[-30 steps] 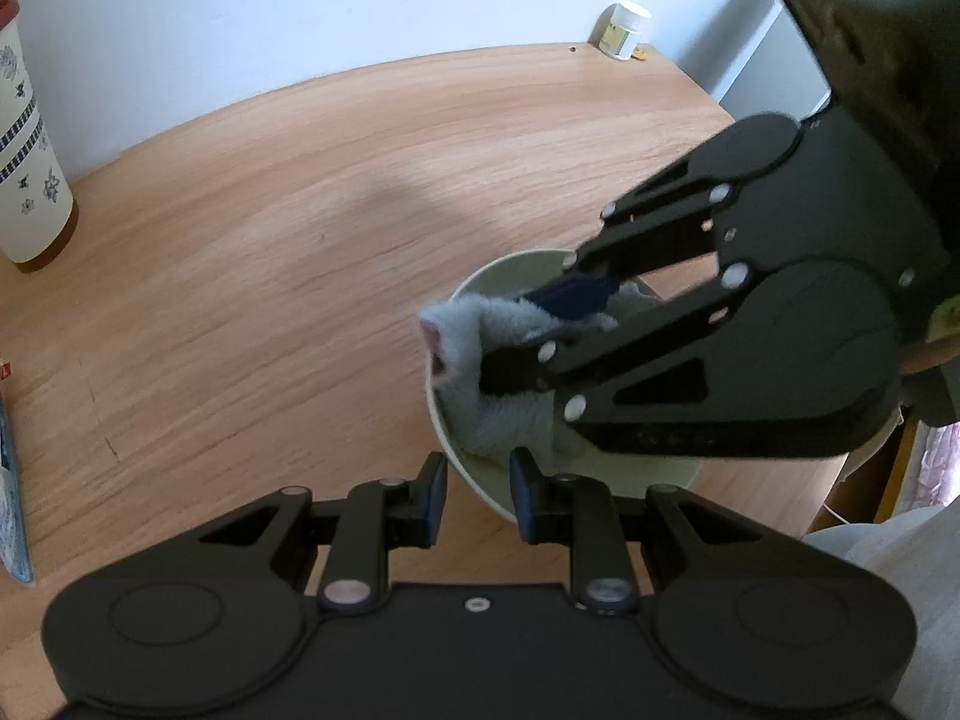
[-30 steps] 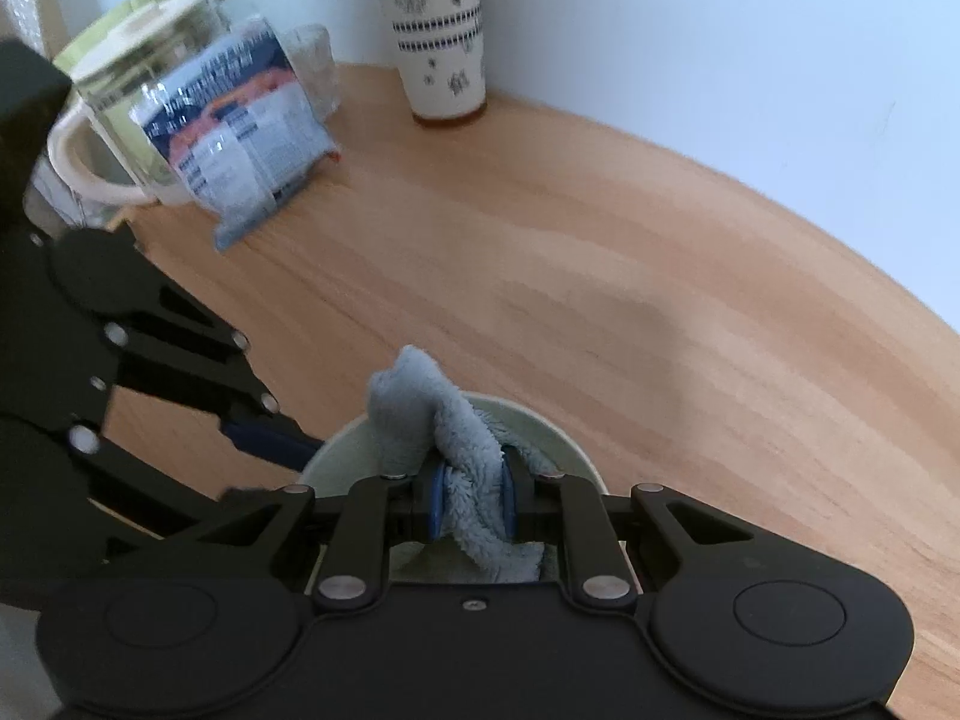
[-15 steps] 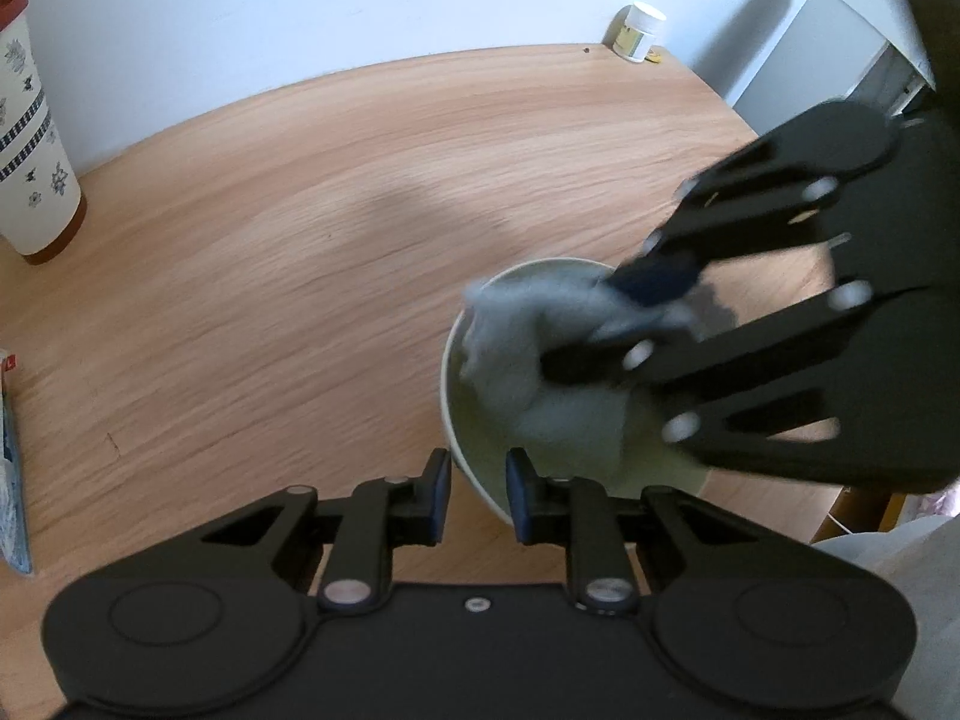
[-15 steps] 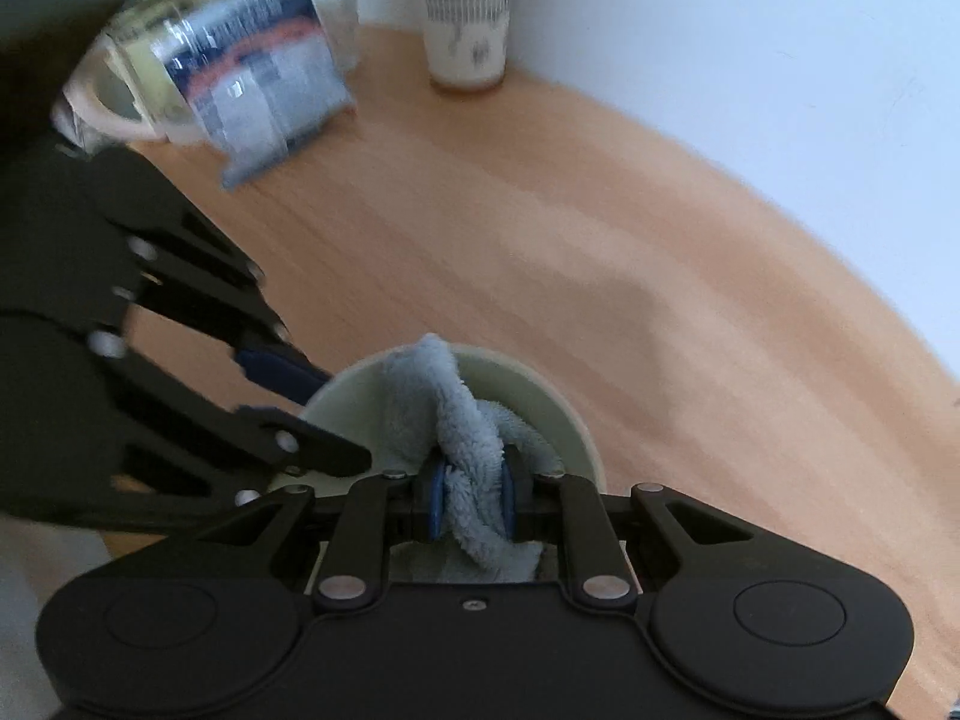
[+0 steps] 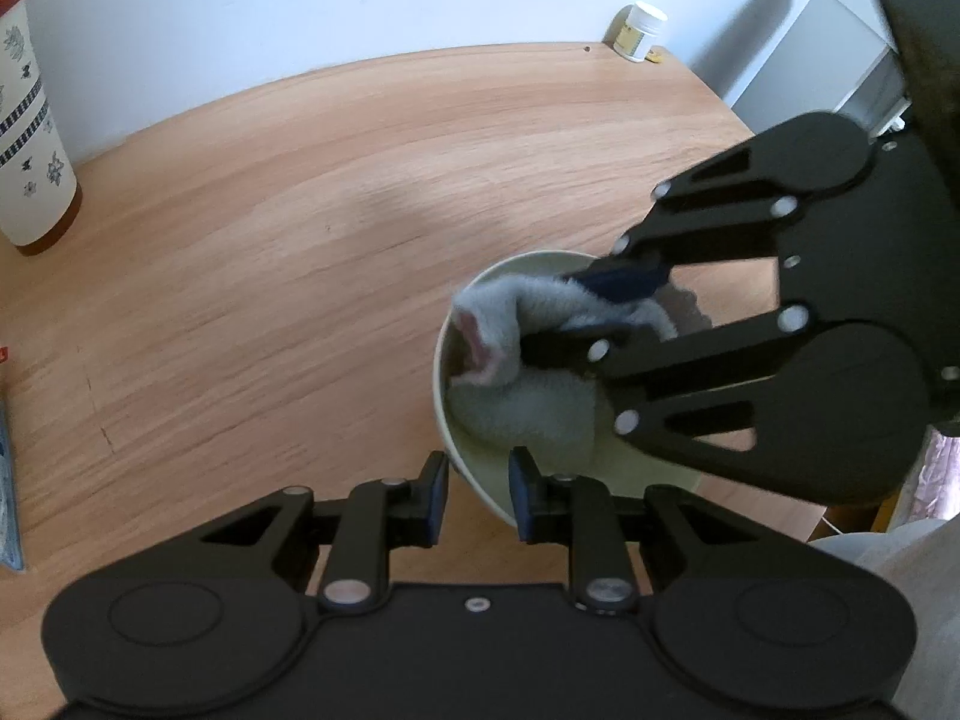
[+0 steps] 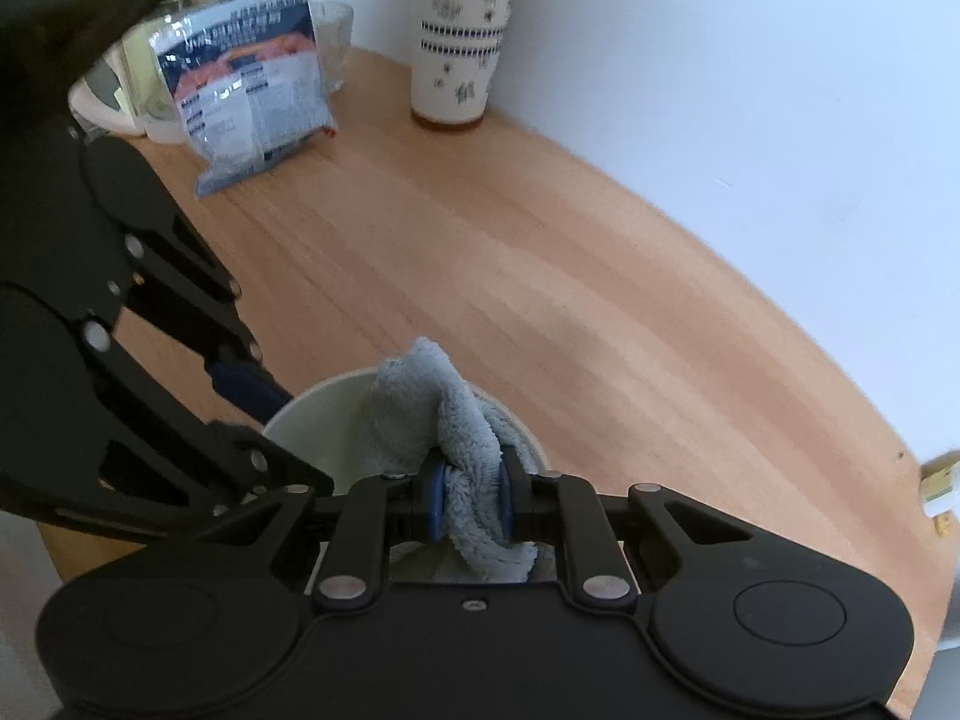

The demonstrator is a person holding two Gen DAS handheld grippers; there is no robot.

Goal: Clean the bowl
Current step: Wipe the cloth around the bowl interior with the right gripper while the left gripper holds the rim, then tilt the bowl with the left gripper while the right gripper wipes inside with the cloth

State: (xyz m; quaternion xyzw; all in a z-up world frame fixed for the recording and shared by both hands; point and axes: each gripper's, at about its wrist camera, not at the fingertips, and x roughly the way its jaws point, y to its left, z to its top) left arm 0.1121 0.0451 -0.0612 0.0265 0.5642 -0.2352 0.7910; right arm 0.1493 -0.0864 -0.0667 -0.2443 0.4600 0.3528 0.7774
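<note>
Left claw (image 5: 477,489) nearest: fingers closed on the near rim of the bowl (image 5: 474,480), one pad outside the wall, one inside. Bowl is pale green and sits near the table's (image 5: 300,210) front edge. Right claw (image 6: 471,501) pinches a grey cloth (image 6: 456,450) tight between its blue pads; the cloth hangs into the bowl and lies bunched against its inner wall, one fold poking above the rim. Mid-table is bare wood. At the far edge by the wall: patterned cup (image 6: 465,42), packet (image 6: 252,90) leaning on a jug (image 6: 120,90), small jar (image 5: 639,30) at the far corner.
</note>
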